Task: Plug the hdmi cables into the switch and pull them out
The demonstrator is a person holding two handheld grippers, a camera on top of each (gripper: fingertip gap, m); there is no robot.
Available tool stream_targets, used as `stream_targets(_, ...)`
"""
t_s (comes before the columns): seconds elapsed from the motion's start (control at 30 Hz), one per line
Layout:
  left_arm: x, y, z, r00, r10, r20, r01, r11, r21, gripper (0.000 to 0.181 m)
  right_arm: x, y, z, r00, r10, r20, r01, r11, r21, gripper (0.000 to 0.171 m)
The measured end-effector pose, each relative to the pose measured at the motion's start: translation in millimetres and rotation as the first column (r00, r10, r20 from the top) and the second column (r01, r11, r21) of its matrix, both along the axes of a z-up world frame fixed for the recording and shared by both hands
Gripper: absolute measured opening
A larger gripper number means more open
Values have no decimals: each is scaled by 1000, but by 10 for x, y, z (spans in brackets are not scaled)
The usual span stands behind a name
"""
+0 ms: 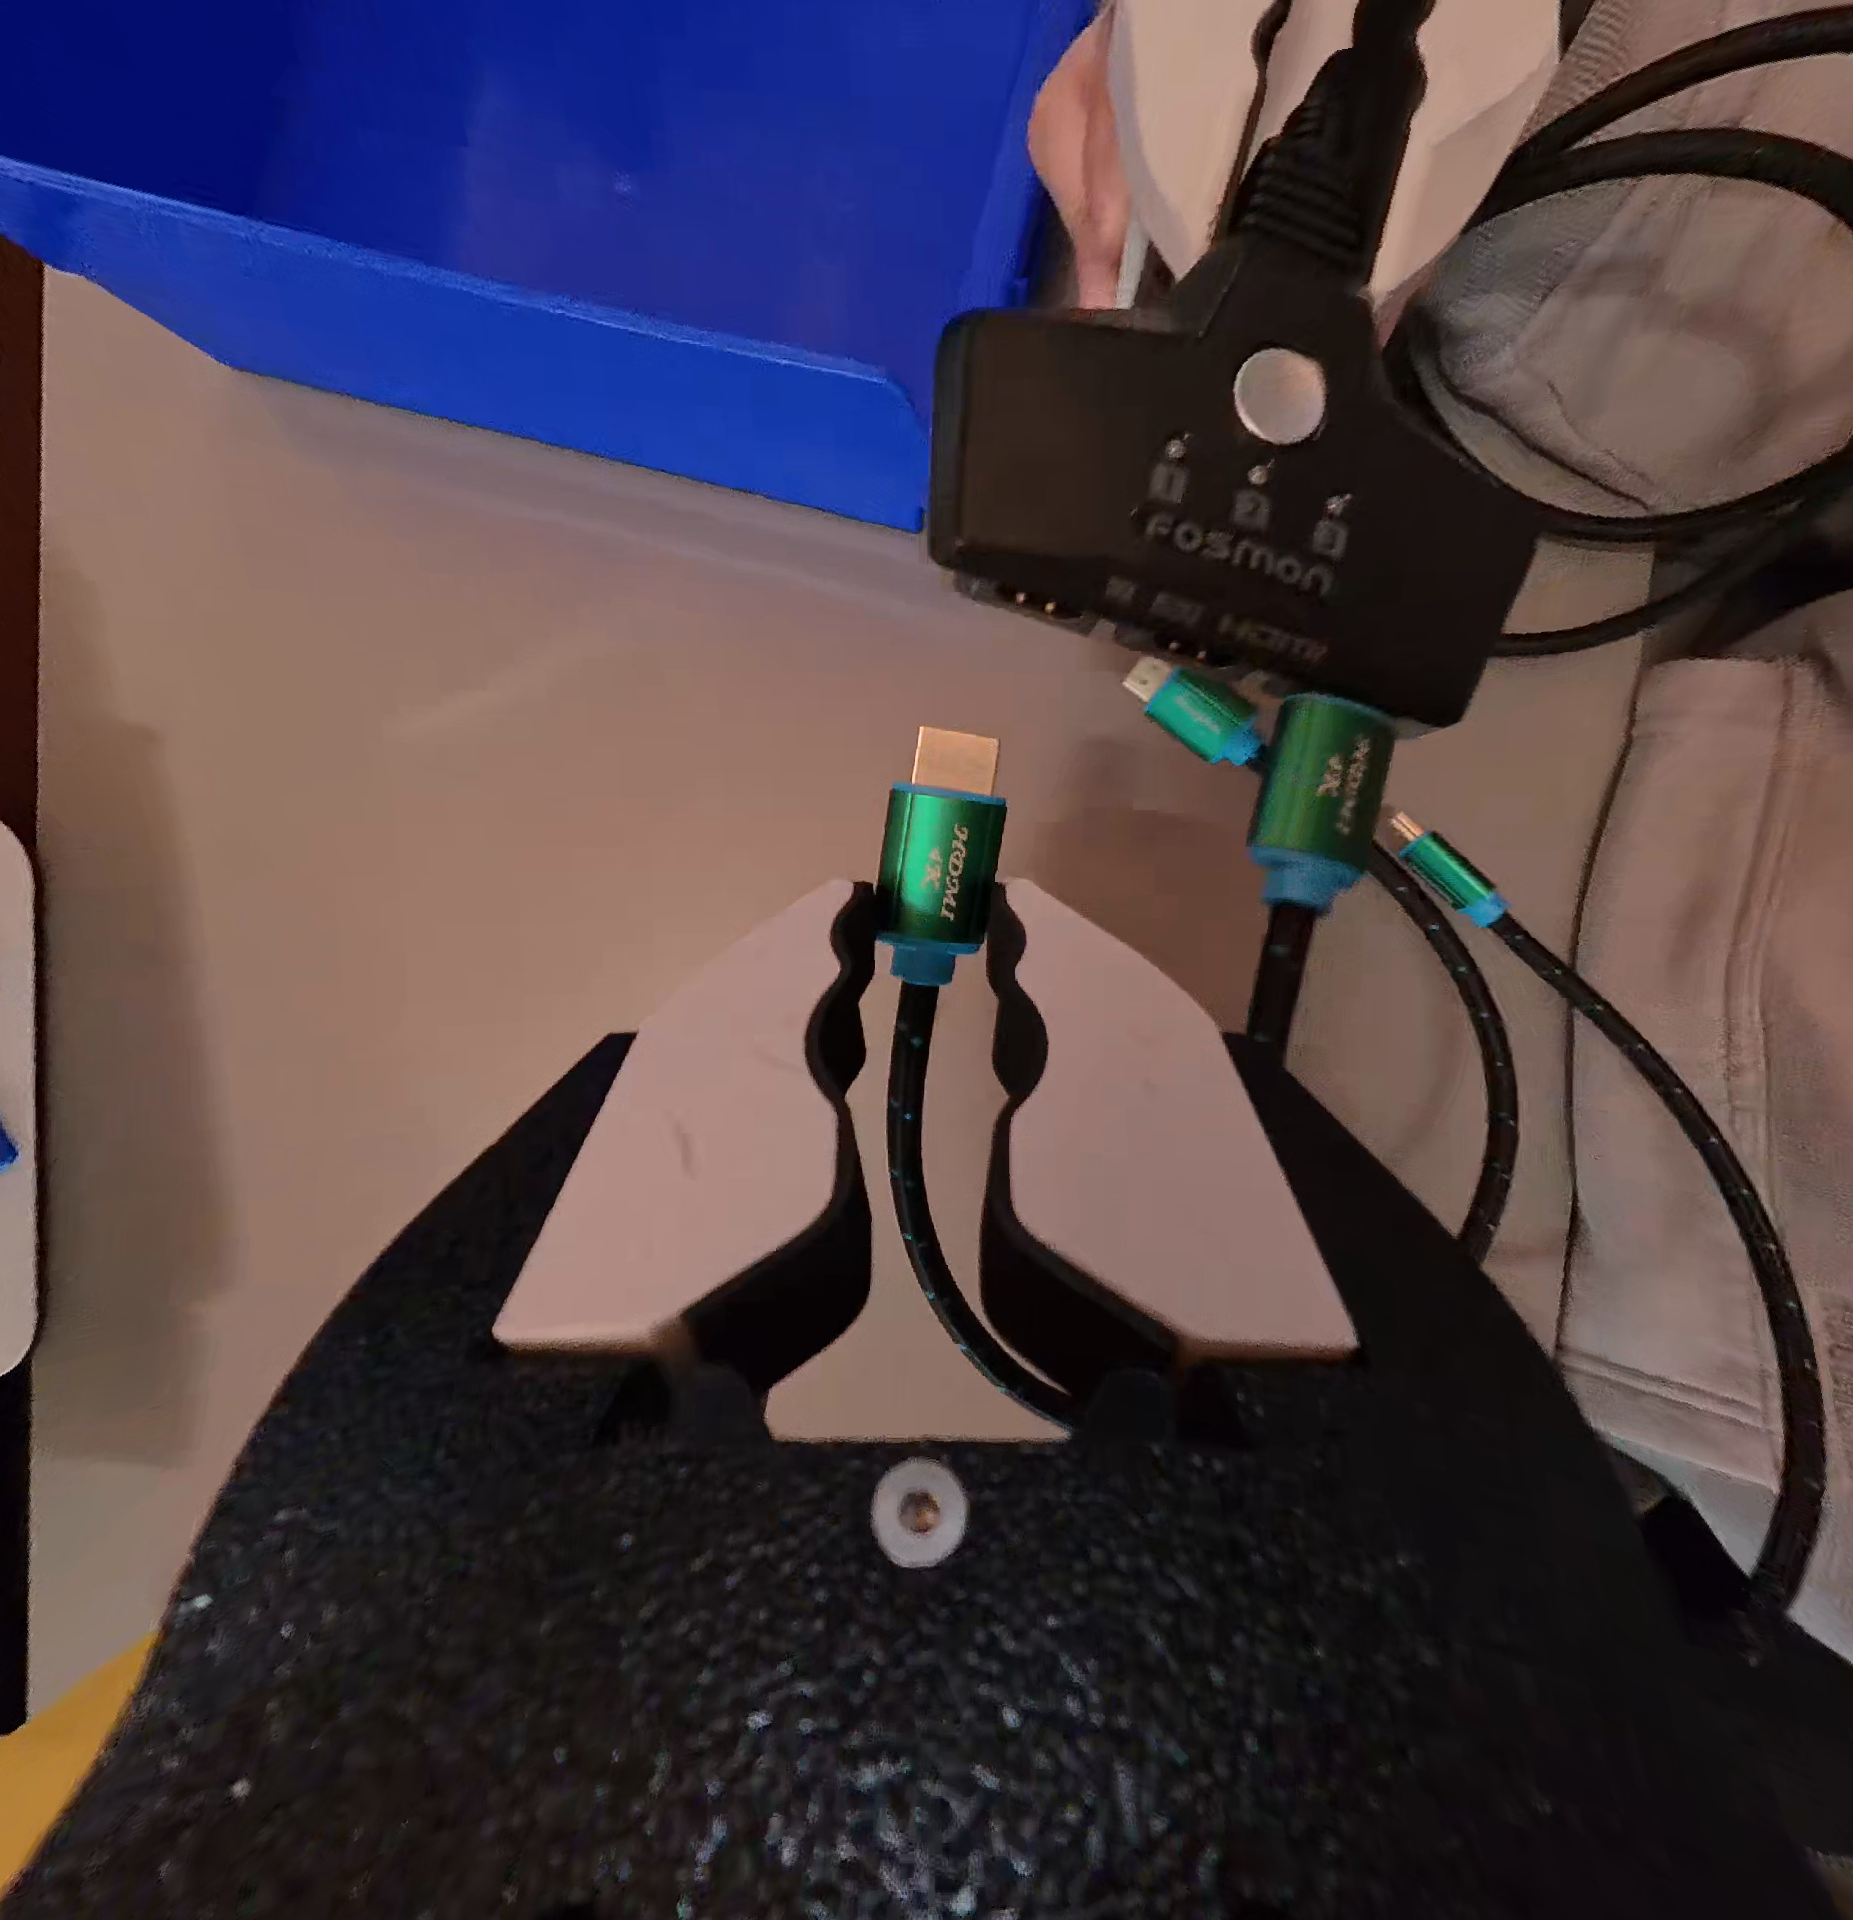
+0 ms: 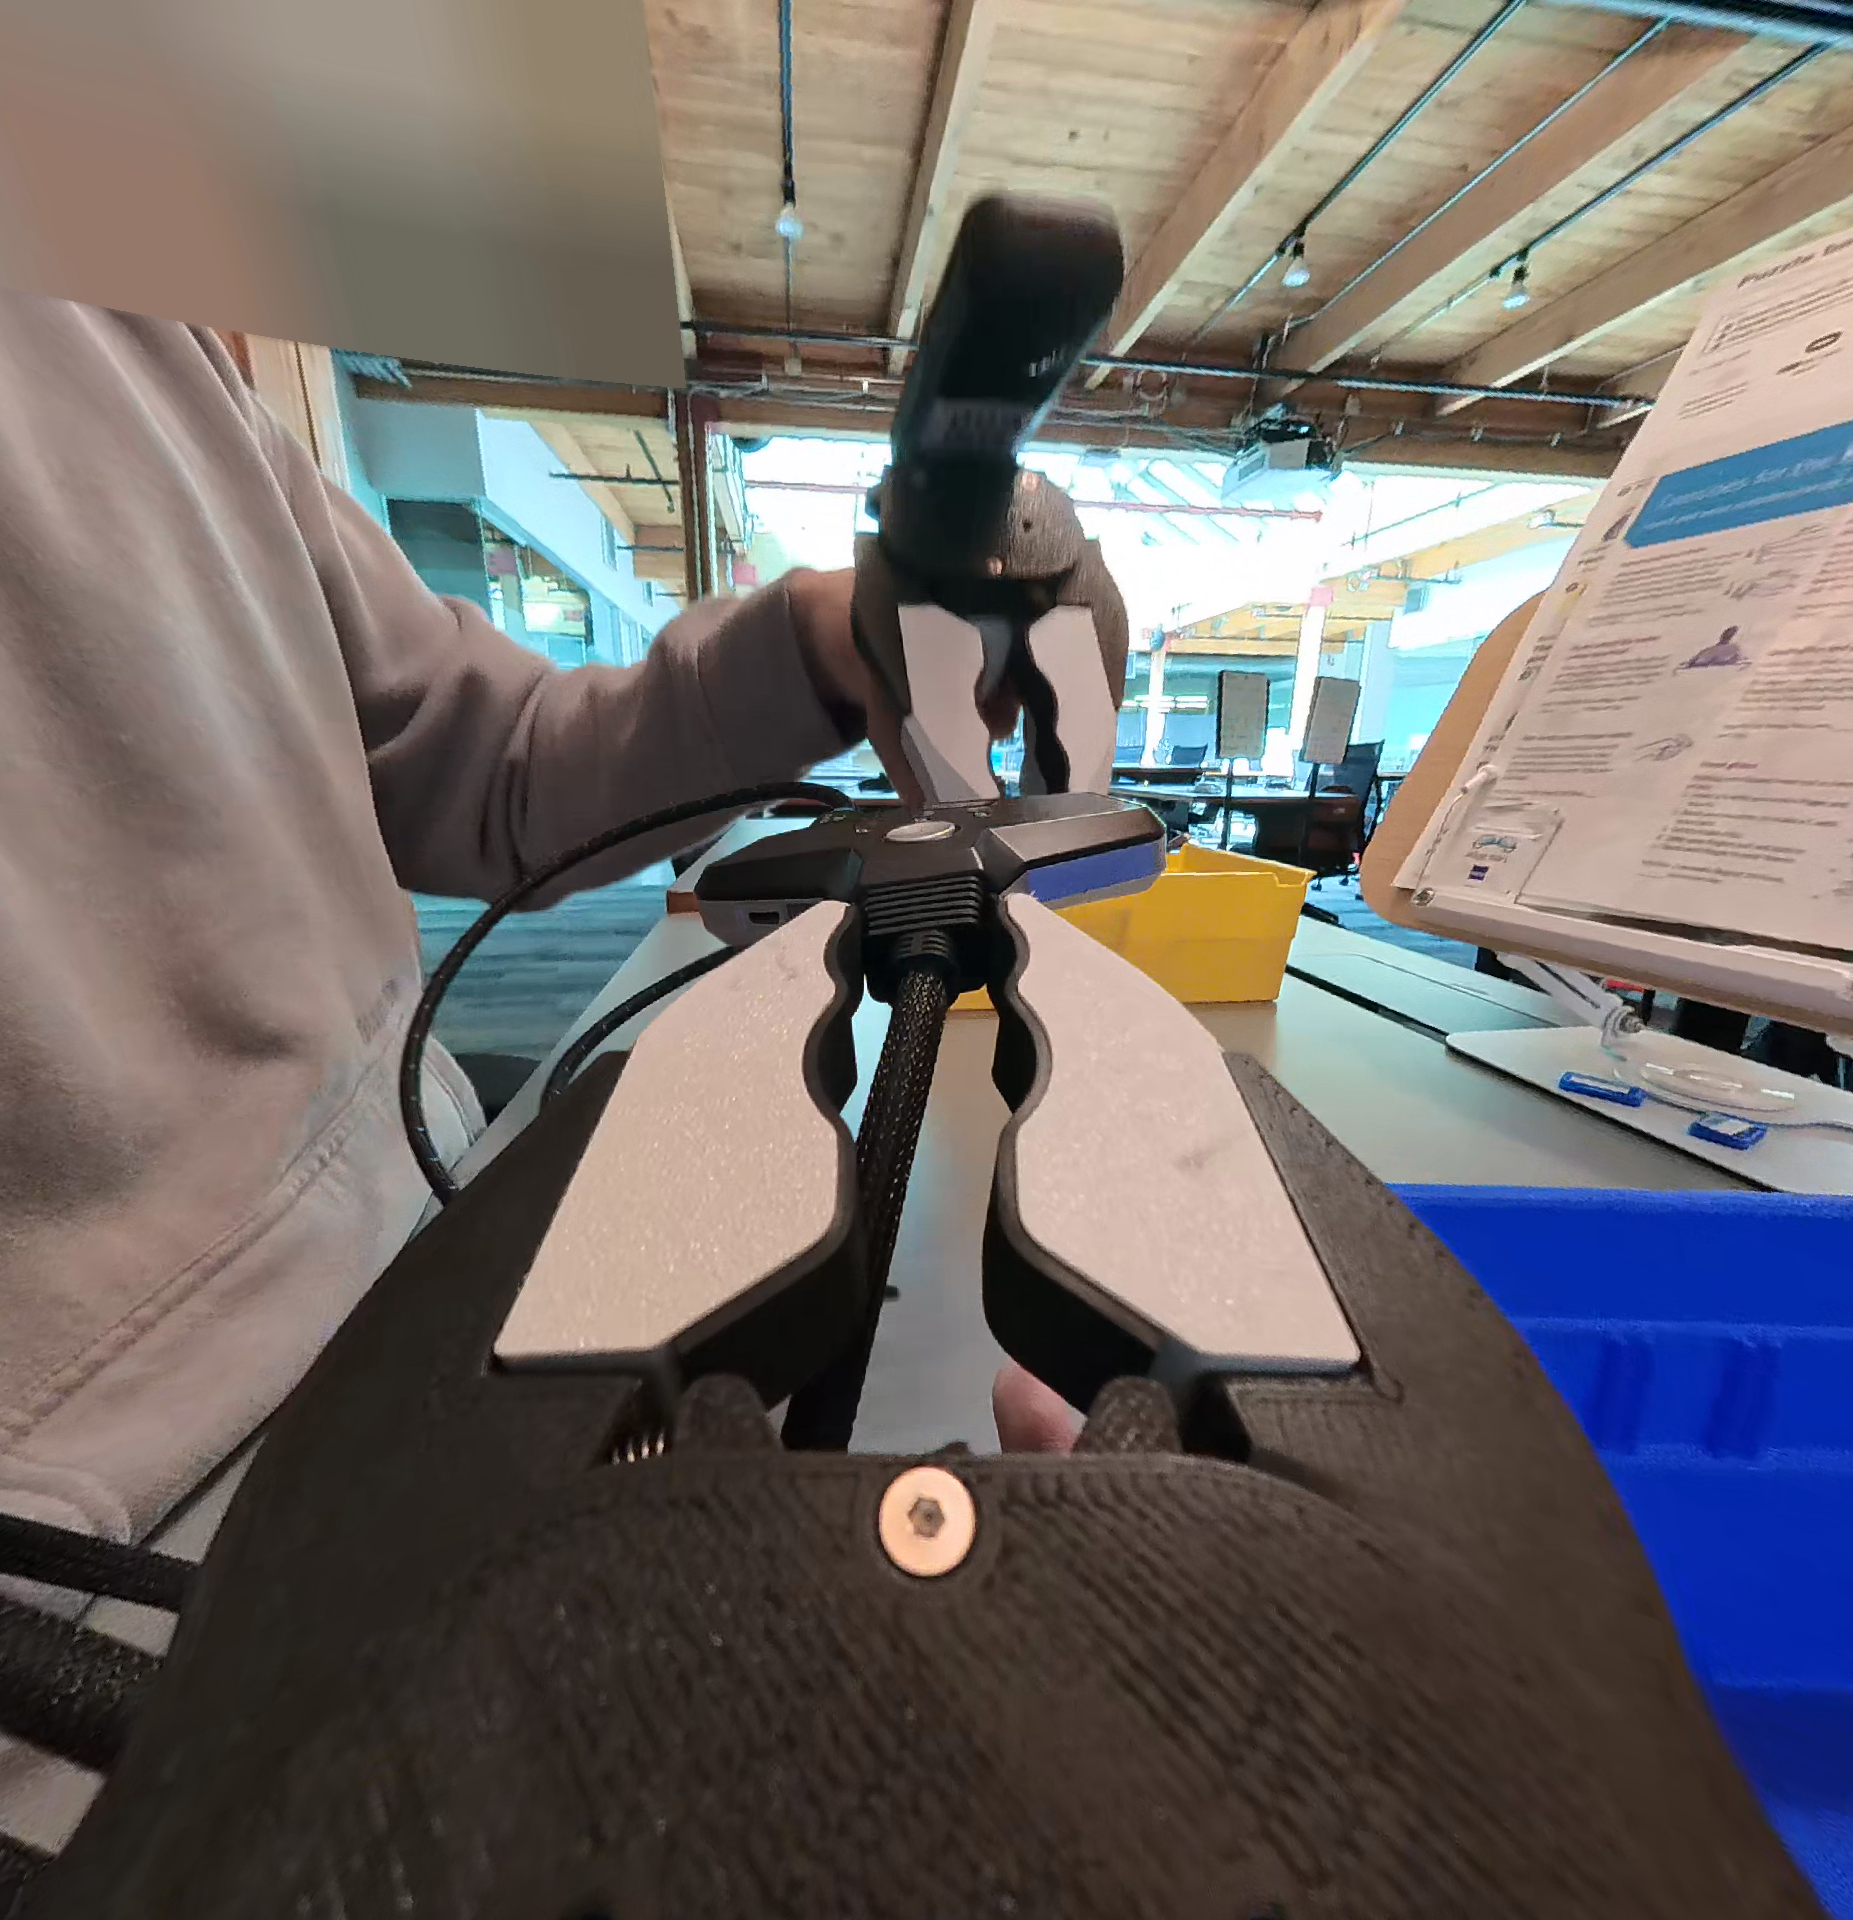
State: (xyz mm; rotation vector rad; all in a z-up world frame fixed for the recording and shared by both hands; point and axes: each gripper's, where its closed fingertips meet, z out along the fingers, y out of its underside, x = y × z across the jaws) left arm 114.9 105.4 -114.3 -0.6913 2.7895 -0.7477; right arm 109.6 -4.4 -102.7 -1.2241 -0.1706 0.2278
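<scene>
Left wrist view looks steeply down on the worktop, close behind its fingers. Right wrist view faces level, across the room. Both catch the switch up close.

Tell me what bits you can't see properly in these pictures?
- Left wrist view: the switch's right-hand port is hidden behind the green plug seated there.
- Left wrist view: where the held plug's braided cable ends is hidden under the left gripper.
- Right wrist view: the switch's ports face away from the right gripper; the other gripper beyond is motion-blurred.
</scene>
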Motion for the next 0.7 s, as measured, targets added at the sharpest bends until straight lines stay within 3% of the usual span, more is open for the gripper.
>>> stream_targets(0.37,-96,-89,54,994,-104,-13,105,985,138,21,-54,49,-37,1000,23,8,-23,1000,-19,22)
stream_targets(0.7,-73,-74,-34,993,-110,-37,115,970,216,20,-69,115,-112,999,19,30,-17,997,-70,22)
